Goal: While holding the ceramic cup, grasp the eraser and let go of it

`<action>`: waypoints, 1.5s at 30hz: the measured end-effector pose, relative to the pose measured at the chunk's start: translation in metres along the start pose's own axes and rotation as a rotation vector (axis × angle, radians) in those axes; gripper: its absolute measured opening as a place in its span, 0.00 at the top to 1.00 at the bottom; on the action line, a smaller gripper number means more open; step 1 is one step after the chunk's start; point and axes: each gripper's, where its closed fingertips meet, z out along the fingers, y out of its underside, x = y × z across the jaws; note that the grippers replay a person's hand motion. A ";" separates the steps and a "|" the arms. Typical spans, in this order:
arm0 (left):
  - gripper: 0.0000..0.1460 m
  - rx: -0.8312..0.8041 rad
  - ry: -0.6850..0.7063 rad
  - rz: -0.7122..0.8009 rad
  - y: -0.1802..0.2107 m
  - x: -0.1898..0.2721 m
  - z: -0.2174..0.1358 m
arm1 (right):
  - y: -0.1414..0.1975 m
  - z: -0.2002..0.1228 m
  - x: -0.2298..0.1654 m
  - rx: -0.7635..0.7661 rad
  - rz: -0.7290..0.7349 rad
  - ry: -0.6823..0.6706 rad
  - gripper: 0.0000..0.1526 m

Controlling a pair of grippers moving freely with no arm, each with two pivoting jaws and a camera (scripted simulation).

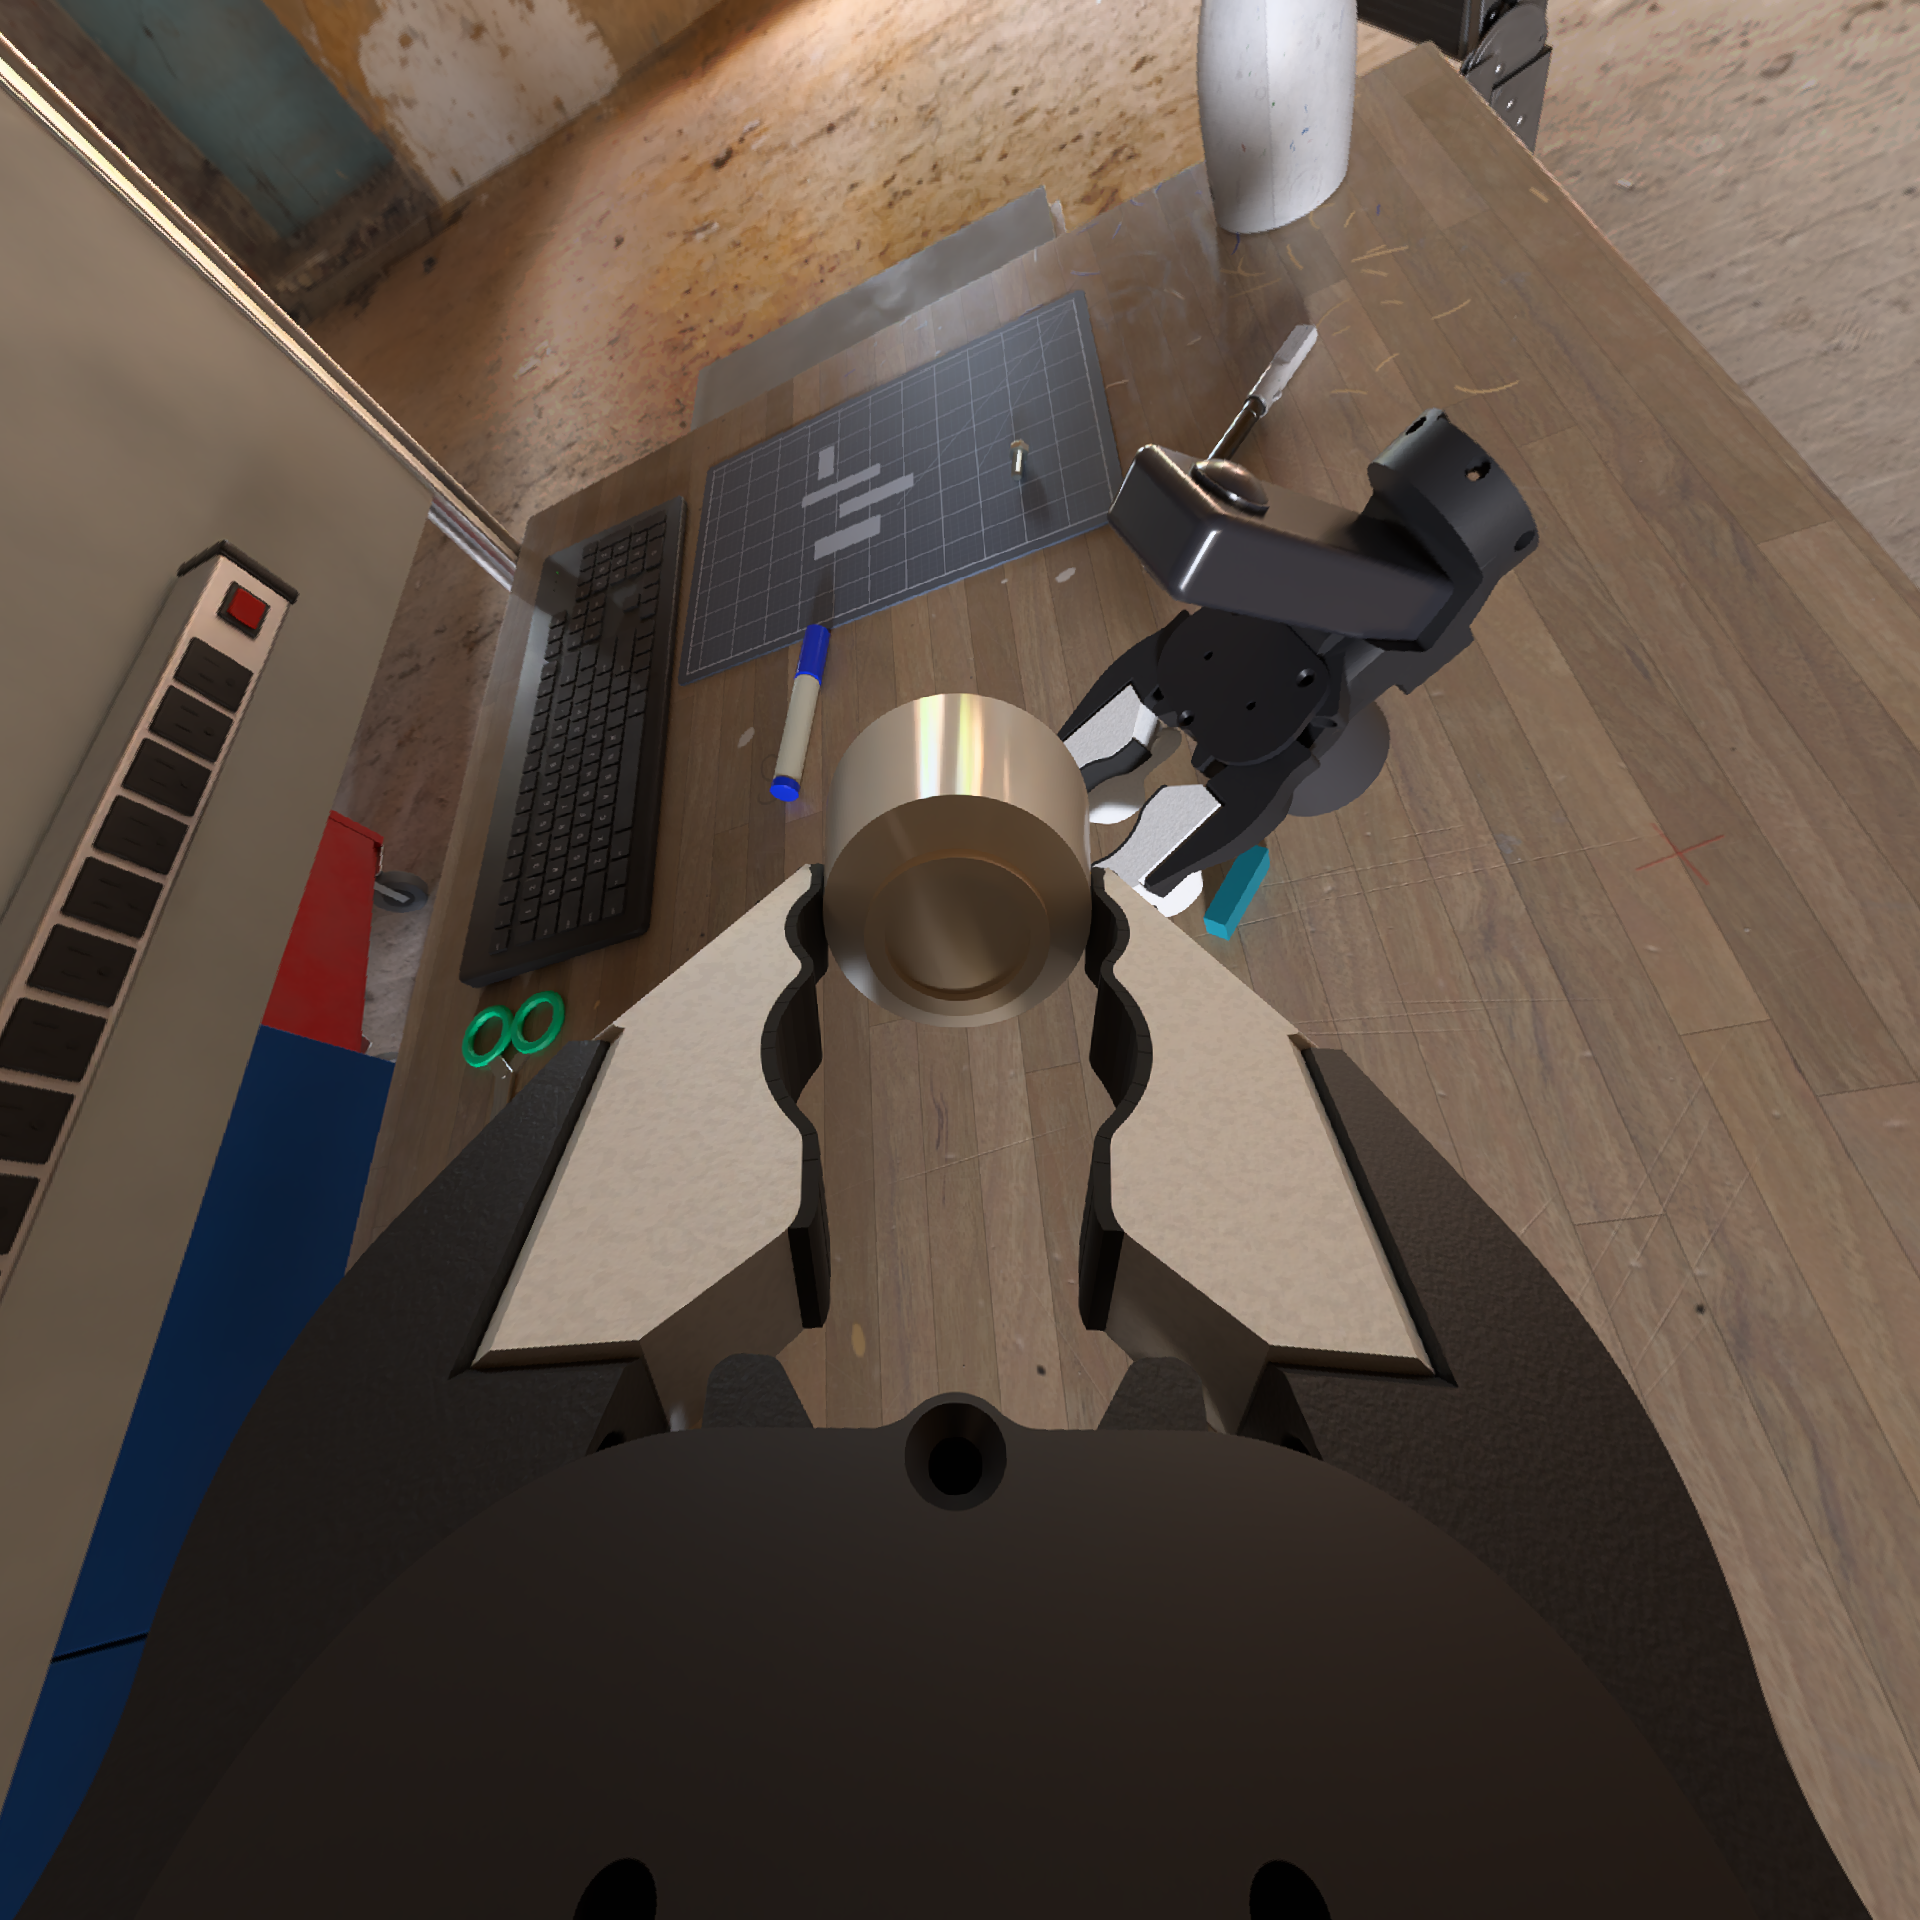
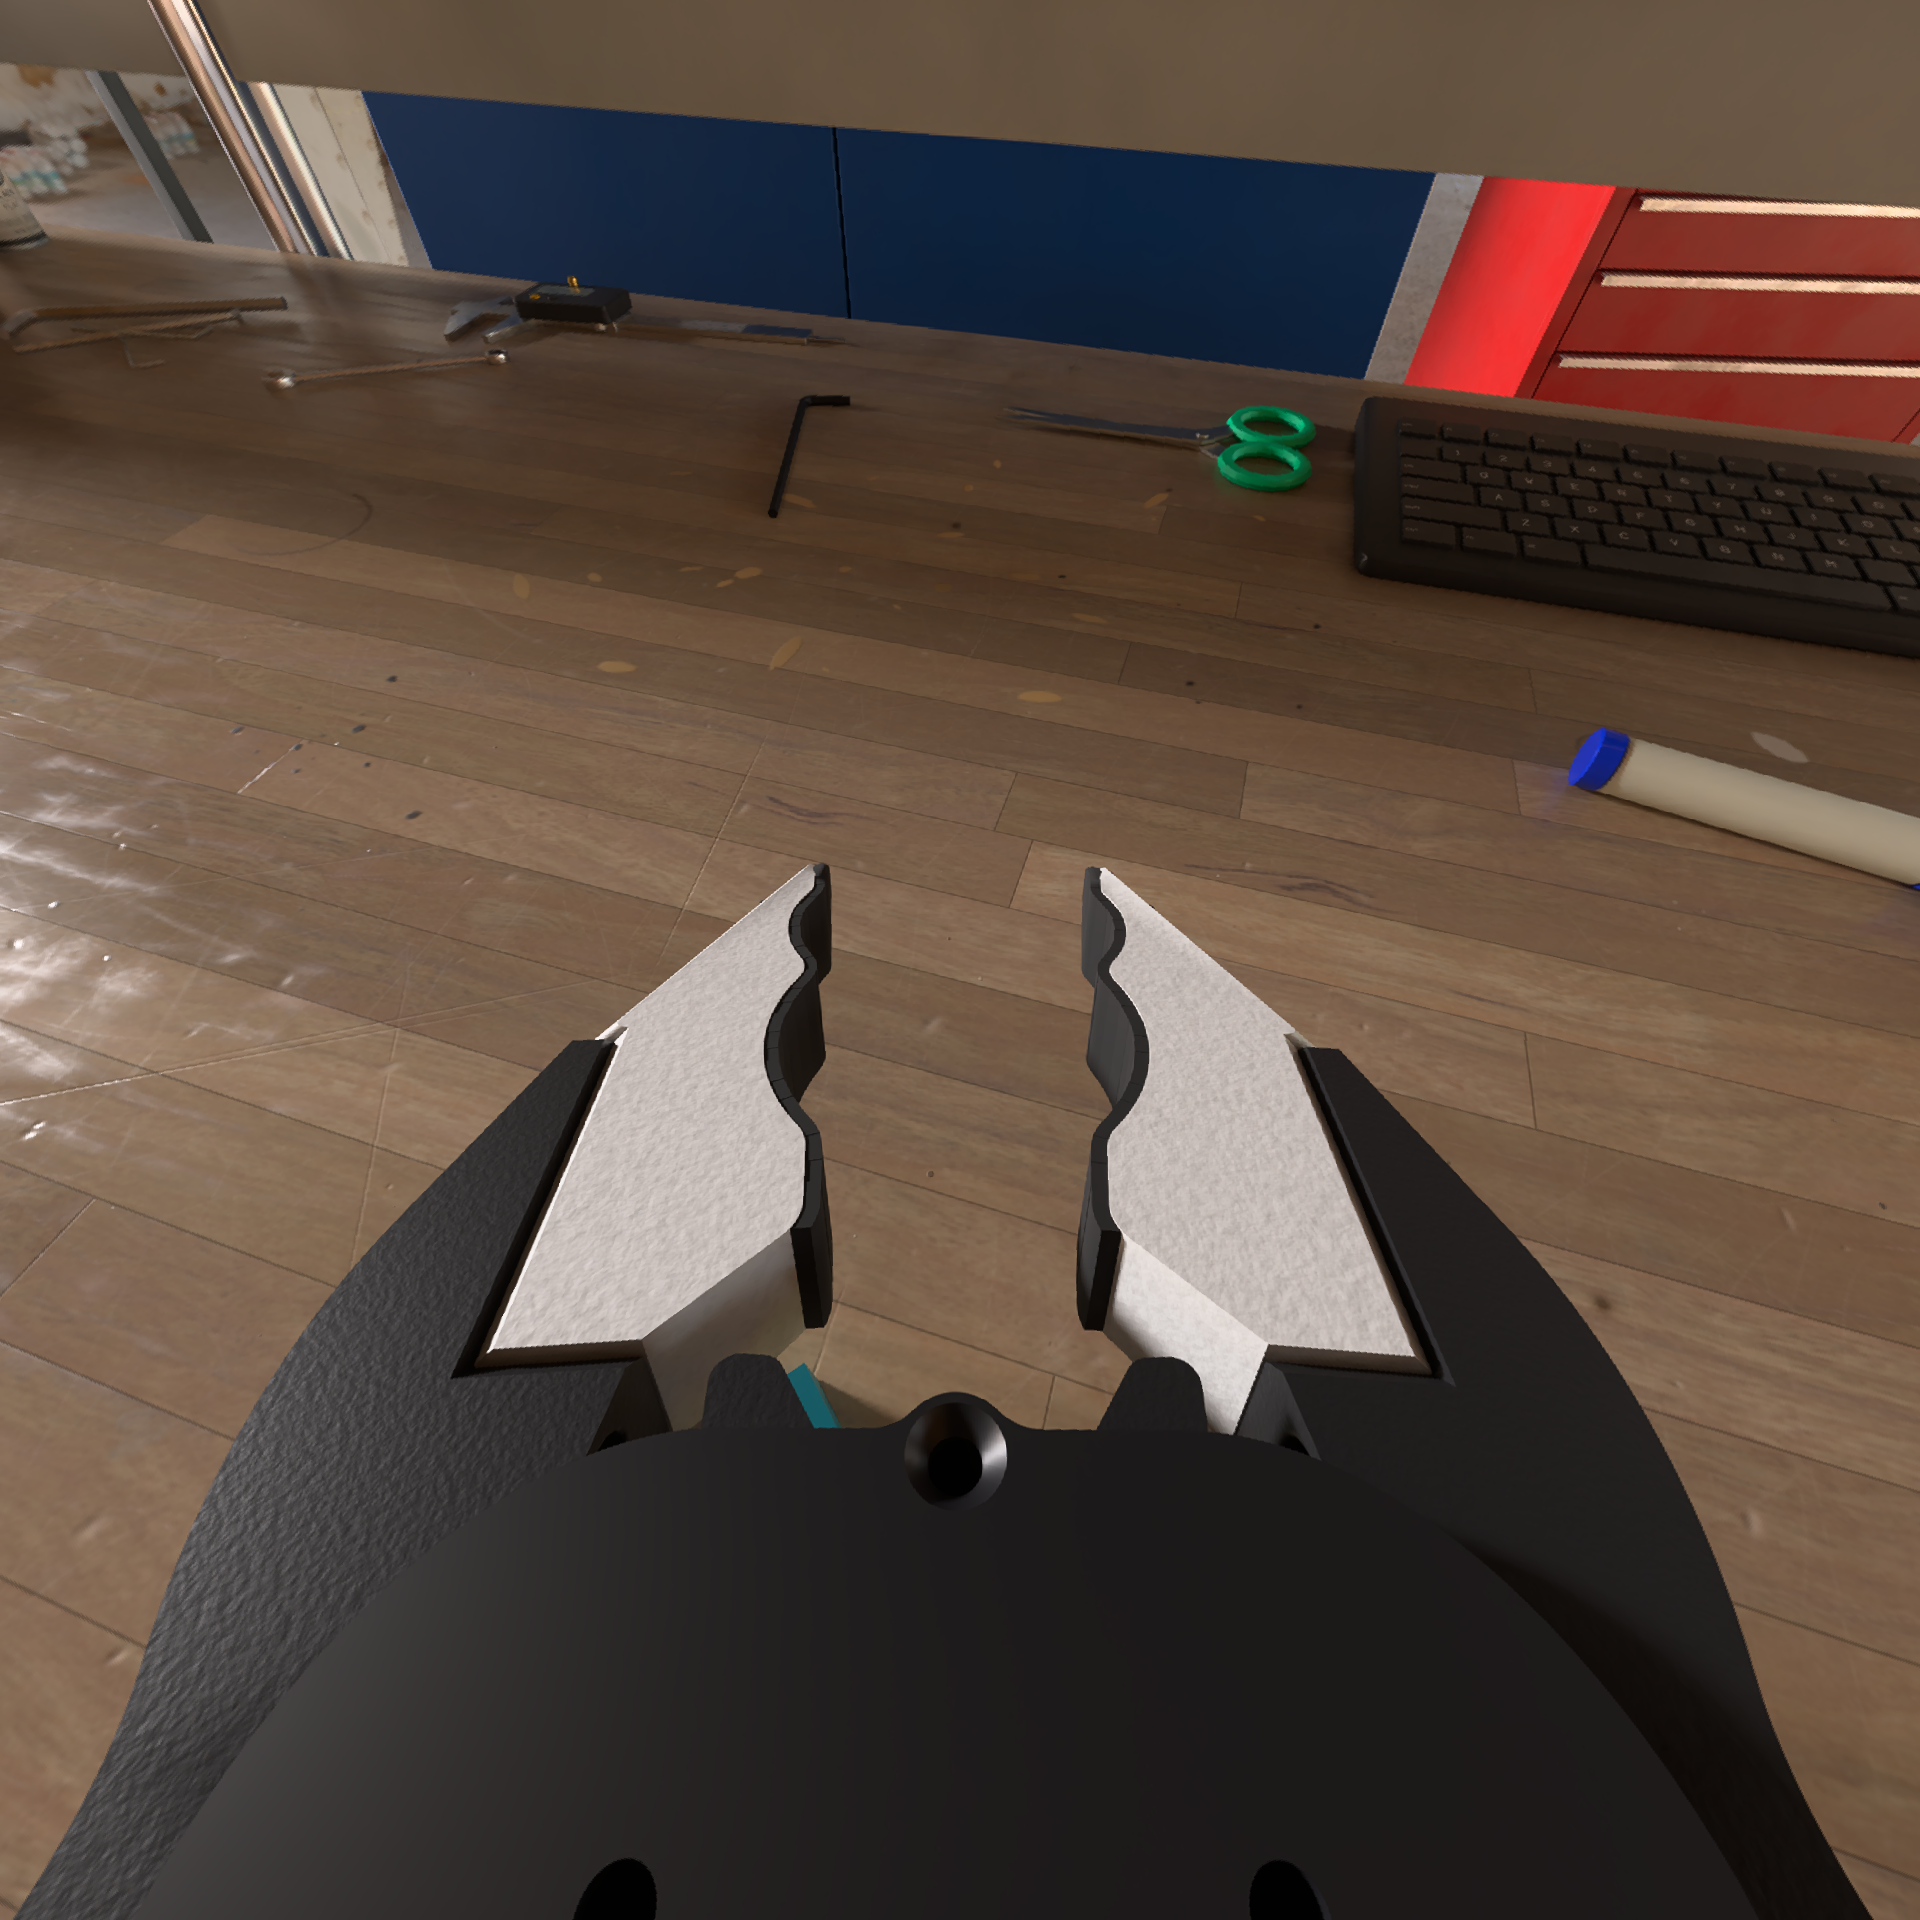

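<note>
My left gripper (image 1: 956, 878) is shut on the ceramic cup (image 1: 951, 831), a shiny bronze-brown cup held by its sides above the wooden table (image 1: 1455, 1039), with its base facing the camera. The eraser (image 1: 1238, 891) is a small teal block on the table just right of the cup. My right gripper (image 1: 1120, 808) hovers over it with its jaws apart and nothing between them. In the right wrist view the right gripper (image 2: 956, 873) is open and empty, and only a teal sliver of the eraser (image 2: 812, 1397) shows low by the base of the left finger.
A black keyboard (image 1: 582, 748), a dark cutting mat (image 1: 904, 488), a blue-capped marker (image 1: 802, 717) and green-handled scissors (image 1: 514, 1029) lie left of the cup. A white vase (image 1: 1276, 114) stands at the far end. A hex key (image 2: 795, 452) and calipers (image 2: 566, 307) lie farther off.
</note>
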 end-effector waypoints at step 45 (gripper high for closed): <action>0.66 -0.169 -0.024 0.001 0.031 -0.003 0.054 | -0.022 -0.023 -0.009 0.204 -0.012 -0.077 0.54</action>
